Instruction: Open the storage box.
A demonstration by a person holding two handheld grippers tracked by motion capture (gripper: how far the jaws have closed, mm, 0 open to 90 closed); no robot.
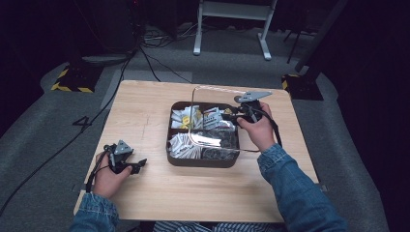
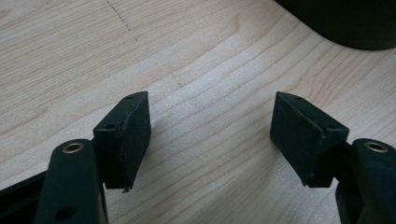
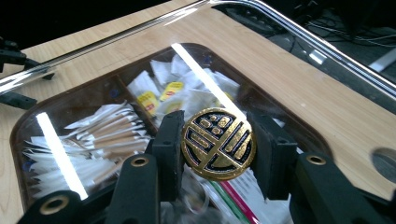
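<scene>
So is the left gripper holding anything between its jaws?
No, the left gripper has its jaws wide apart over the bare wooden table, with nothing between them.

i can read no words or numbers. the one sign is a gold and black geometric emblem on the round knob [image 3: 218, 143] of the clear lid [image 3: 299, 84]; the sachet [image 3: 148, 101] print is too small.

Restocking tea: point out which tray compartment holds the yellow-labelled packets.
The far-left compartment of the tray. Its packets carry yellow labels; the near-left compartment holds plain white sachets, the right two silvery or dark ones.
</scene>
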